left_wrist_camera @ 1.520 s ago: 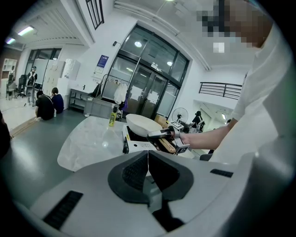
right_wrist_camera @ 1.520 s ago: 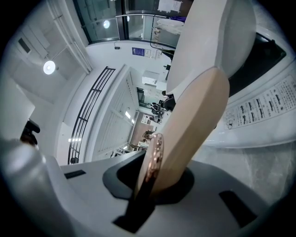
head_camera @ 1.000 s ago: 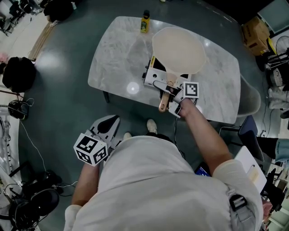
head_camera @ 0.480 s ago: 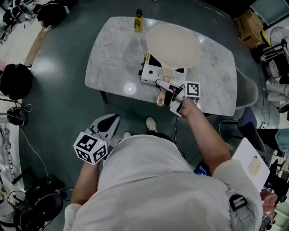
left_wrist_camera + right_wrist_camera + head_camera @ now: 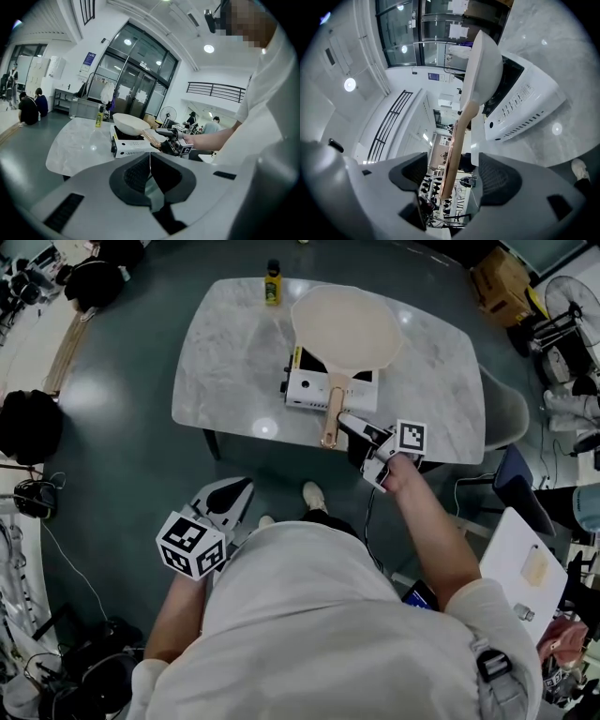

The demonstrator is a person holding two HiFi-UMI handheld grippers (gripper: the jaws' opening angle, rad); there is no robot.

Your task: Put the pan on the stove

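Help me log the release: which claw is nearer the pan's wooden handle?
Right. The right claw sits at the pan handle's end, jaws opening with the handle between them. The left claw hangs shut, well off the table's near edge.

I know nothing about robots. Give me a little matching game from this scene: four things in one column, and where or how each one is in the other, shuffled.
Things
1. pan
2. stove
3. bottle
4. left gripper

Places or states
A. white box on the marble table
B. yellow, standing at the table's far edge
C. cream, resting on top of the stove
D. jaws together, held over the floor, away from the table

Pairs: 1-C, 2-A, 3-B, 4-D
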